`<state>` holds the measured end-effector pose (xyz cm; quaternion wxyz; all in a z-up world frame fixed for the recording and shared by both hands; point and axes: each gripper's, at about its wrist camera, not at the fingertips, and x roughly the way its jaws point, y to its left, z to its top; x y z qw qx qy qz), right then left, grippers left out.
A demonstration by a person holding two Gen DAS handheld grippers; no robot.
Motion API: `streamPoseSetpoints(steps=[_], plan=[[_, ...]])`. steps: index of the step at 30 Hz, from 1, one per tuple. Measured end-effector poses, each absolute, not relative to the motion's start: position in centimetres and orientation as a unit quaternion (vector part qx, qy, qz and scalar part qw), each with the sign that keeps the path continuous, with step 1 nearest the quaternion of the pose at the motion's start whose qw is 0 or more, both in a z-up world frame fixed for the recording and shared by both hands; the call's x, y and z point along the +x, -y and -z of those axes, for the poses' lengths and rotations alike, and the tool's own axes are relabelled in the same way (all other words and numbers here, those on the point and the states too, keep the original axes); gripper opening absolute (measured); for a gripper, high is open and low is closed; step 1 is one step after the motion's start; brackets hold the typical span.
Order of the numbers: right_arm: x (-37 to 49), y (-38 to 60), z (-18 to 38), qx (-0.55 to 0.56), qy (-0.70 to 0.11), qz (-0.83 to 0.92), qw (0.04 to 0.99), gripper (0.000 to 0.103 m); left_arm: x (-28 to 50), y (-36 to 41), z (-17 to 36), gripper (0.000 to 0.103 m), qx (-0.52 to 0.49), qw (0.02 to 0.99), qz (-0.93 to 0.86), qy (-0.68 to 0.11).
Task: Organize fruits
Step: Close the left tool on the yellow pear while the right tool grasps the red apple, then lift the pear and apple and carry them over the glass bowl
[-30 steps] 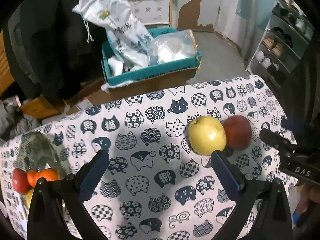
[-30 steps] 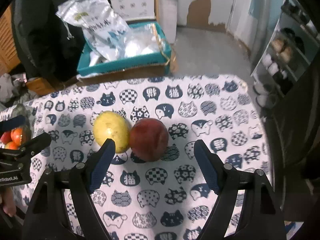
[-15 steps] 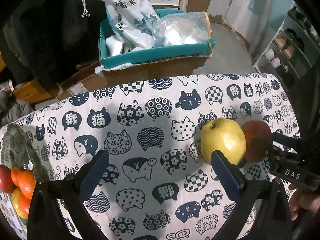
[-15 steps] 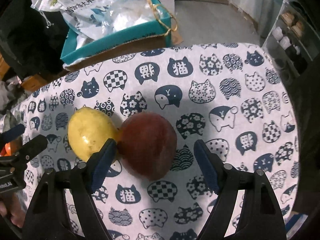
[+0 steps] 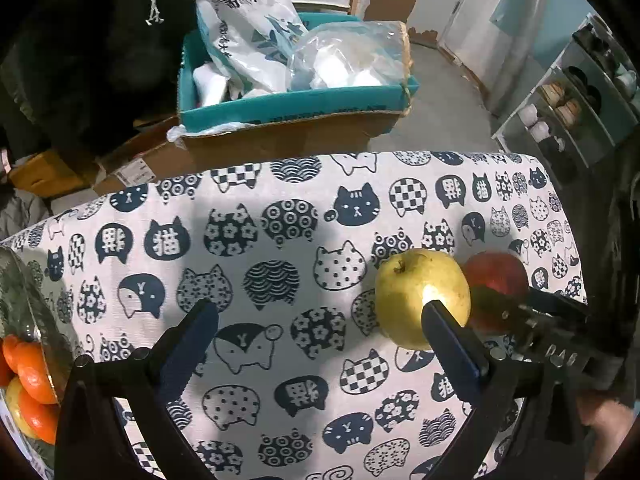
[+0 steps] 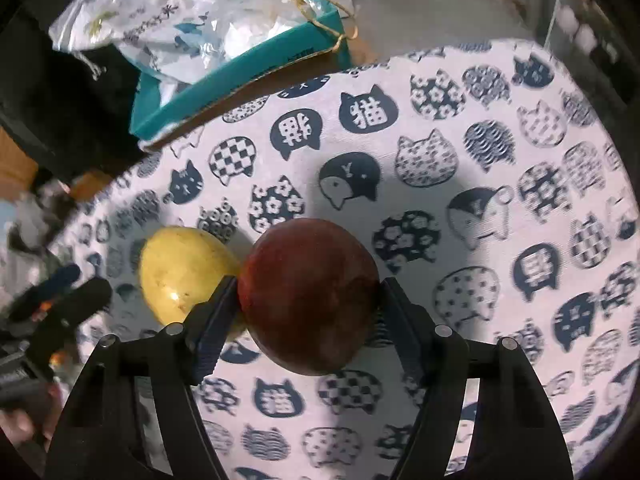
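Pads of the right claw [image 6: 308, 300] stand on either side of the red apple [image 6: 308, 296], its jaws having just been closing with the fruit between them; both pads now look pressed to its flanks, so I read it as pinching the apple at its widest part. The apple sits on the cat-print surface [image 6: 480, 140], touching the yellow-green apple [image 6: 180, 268] on its left, and the left finger is wedged into the narrow gap between the 2 fruits.

An apple of this kind should be firm, fairly heavy for its size and smooth-skinned, so it may roll or slip if gripped off-centre; across the middle, as here, seems the right hold, with only enough squeeze to avoid bruising. Lifting may nudge the yellow-green neighbour.

In the left wrist view, the left claw [image 5: 320, 328] is spread wide and empty above the cloth, its right finger overlapping the yellow-green apple in the picture; whether it touches, I cannot tell. At the left edge a clear bowl [image 5: 24, 288] holds oranges [image 5: 30, 364] and other fruit, probably the destination.

Compared with 1 second ago, both claws have dropped closer to the surface, the fruits look larger, and the right jaws, then spread well clear of the red apple, have drawn in around it.
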<state>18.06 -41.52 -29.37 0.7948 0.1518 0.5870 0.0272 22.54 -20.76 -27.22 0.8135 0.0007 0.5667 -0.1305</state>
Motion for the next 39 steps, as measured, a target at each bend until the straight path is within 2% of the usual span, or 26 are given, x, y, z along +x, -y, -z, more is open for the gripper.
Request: streamPoseSetpoints(steps=[6,21,27,29,39], plan=[[17.2,42.0,28.9,0.070,-0.581,0.034,0.810,0.071,22.6,22.2,27.8,0.102,-0.009,0.804,0.144,-0.576],[16.3,44.7,29.3,0.116,-0.584,0.026,0.803,0.073,23.8,25.9,30.8,0.102,-0.045,0.771,0.163,-0.614],[15.8,45.1,29.6,0.139,-0.585,0.018,0.799,0.073,23.8,26.4,32.2,0.088,-0.068,0.754,0.185,-0.627],[15.7,45.0,29.7,0.139,-0.584,0.016,0.799,0.073,23.5,26.6,31.9,0.074,-0.072,0.755,0.199,-0.621],[16.5,43.9,30.5,0.134,-0.584,0.009,0.800,0.073,22.3,26.3,30.8,0.074,0.007,0.783,0.187,-0.593]])
